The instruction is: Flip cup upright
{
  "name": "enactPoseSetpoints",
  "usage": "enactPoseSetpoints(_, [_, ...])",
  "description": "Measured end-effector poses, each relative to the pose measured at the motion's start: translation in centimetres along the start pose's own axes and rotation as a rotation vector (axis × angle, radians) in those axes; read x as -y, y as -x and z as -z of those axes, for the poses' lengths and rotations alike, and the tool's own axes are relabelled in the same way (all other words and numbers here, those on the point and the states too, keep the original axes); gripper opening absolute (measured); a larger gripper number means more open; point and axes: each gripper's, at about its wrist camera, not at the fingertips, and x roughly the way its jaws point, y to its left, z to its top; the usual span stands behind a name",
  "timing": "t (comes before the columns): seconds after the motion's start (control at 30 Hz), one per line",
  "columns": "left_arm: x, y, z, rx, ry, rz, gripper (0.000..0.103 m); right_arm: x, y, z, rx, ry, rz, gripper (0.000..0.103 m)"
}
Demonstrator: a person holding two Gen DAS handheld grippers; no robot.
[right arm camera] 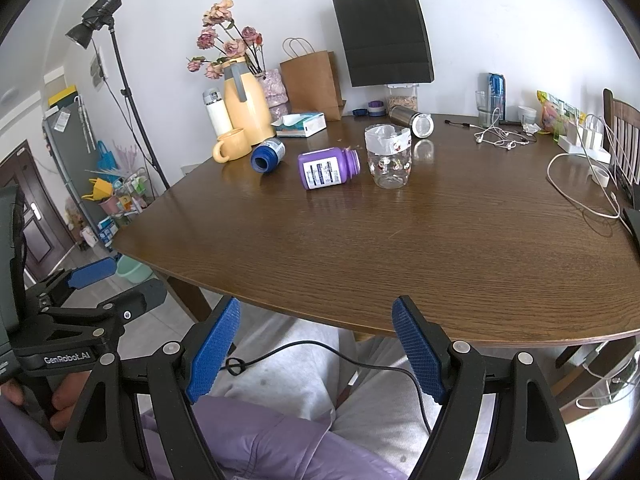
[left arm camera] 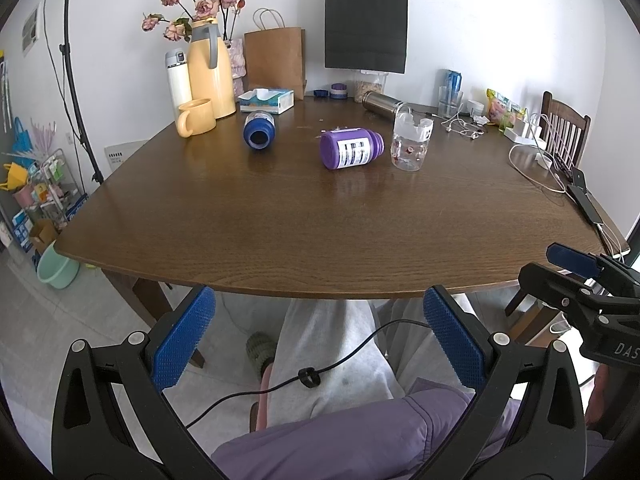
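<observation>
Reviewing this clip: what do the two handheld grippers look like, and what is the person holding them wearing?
The left gripper and the right gripper match: black plastic frames with silver pivot bolts and blue textured finger pads. The left gripper's body reads "GenRobot.AI" in the right wrist view. A thin black cable runs beneath. The person wears a lavender jacket and light grey trousers.

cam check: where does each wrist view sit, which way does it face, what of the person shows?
Left wrist: below the near table edge, facing across it to the wall; open left gripper, grey trousers, purple sleeve, right gripper at its right.
Right wrist: same low spot further right, same heading; open right gripper, left gripper and a hand at its left.
Shared: purple bottle, clear cup, blue bottle.
</observation>
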Motion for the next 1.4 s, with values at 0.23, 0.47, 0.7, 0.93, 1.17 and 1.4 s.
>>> enactPoseSetpoints(0.23, [-0.3,0.1,0.6,-0.005,0.002,0.000,0.103,0.0,0.0,-0.1,0.002,0.001,-0.001,0.083])
enactPoseSetpoints(0.47, [-0.5,-0.7,0.8,-0.017,0.005,0.000,0.103,0.1,-0.1,-0.2,0.003,-0.003,-0.005,0.083])
enactPoseSetpoints(0.7, [-0.6,-1.7,0.2,-0.034,0.003,0.013,0.103,0.3,-0.9,-0.9,0.007,-0.002,-0.019,0.083])
enactPoseSetpoints(0.93, [0.4,-5.8,-2.4,0.054,-0.157,-0.022,0.103,3.1,-5.3,-5.4,0.016,-0.061,-0.137,0.083])
enactPoseSetpoints(1.17, [2.5,-12.9,-7.8,0.031,-0.355,0.107,0.103,5.0,-12.2,-11.8,-0.054,-0.108,-0.256,0.082])
enactPoseSetpoints(1.4, [3.6,-21.3,-14.2,-0.038,-0.480,0.085,0.084,7.5,-18.1,-15.8,-0.142,-0.196,-0.286,0.082])
